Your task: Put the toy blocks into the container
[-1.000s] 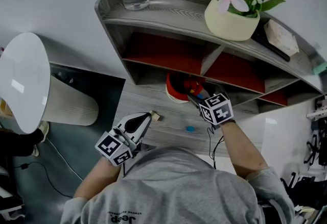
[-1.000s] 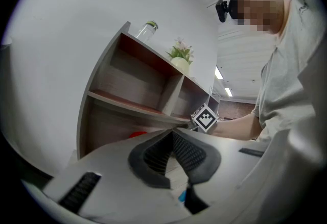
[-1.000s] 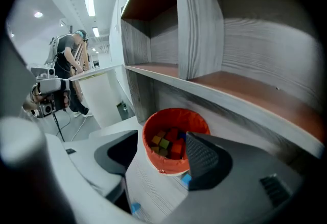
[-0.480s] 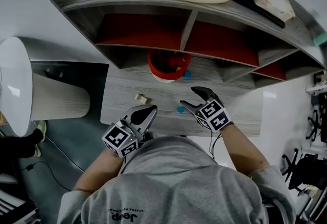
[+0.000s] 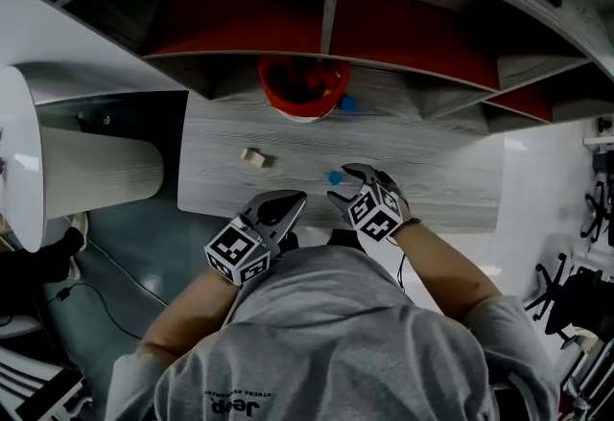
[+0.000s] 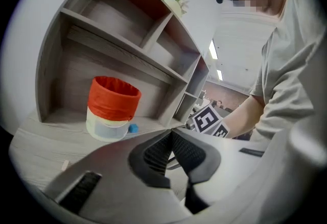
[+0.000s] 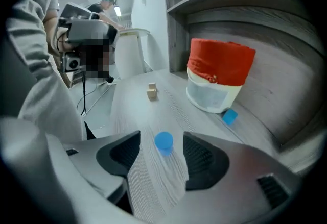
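A red-rimmed container stands at the back of the grey table, under the shelf. A blue cube lies right beside it. A small blue cylinder stands between the tips of my right gripper. Its jaws have just been closing a little, but the pads stand apart from the cylinder. A wooden block lies further left. My left gripper hovers near the table's front edge, shut and empty.
A grey shelf unit with red-backed compartments overhangs the back of the table. A large white rounded object stands to the left of the table, over dark floor. The table's front edge runs just under both grippers.
My right gripper has drawn back from the container and sunk to the blue cylinder. The left gripper has come down and a little forward. The head view has tilted further down.
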Action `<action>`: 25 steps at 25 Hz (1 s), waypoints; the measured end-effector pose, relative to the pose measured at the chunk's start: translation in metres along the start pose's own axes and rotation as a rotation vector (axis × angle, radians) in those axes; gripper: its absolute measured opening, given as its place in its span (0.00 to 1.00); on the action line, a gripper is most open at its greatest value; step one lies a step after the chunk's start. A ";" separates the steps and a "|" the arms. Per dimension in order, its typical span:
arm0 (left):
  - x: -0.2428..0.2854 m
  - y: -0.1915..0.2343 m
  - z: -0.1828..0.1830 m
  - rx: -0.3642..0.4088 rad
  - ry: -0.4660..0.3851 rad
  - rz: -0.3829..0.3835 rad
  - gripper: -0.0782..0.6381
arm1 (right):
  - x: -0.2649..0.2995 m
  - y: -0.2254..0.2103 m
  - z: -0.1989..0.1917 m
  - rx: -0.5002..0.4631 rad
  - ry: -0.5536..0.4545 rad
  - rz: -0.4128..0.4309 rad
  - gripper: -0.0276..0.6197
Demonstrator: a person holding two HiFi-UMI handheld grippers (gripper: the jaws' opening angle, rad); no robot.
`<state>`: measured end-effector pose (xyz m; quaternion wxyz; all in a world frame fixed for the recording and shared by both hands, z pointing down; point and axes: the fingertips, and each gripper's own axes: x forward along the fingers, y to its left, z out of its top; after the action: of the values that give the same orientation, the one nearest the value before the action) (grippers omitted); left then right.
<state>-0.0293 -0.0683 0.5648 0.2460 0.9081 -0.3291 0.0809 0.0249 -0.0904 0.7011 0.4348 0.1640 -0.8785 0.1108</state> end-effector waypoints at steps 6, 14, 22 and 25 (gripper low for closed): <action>-0.001 -0.004 -0.020 -0.024 0.031 -0.004 0.13 | 0.035 0.001 -0.019 -0.014 0.052 -0.039 0.45; -0.009 0.000 -0.030 -0.042 0.035 0.005 0.13 | 0.049 -0.004 -0.025 -0.009 0.037 -0.085 0.30; -0.025 0.004 0.007 -0.024 -0.041 0.019 0.13 | -0.007 -0.016 0.038 0.037 -0.067 -0.090 0.30; -0.038 0.004 0.035 -0.009 -0.087 0.029 0.13 | -0.041 -0.029 0.074 0.045 -0.109 -0.122 0.30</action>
<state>-0.0613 -0.0669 0.5241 0.2344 0.9047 -0.3531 0.0433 0.0055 -0.1344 0.6255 0.3885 0.2327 -0.8865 0.0949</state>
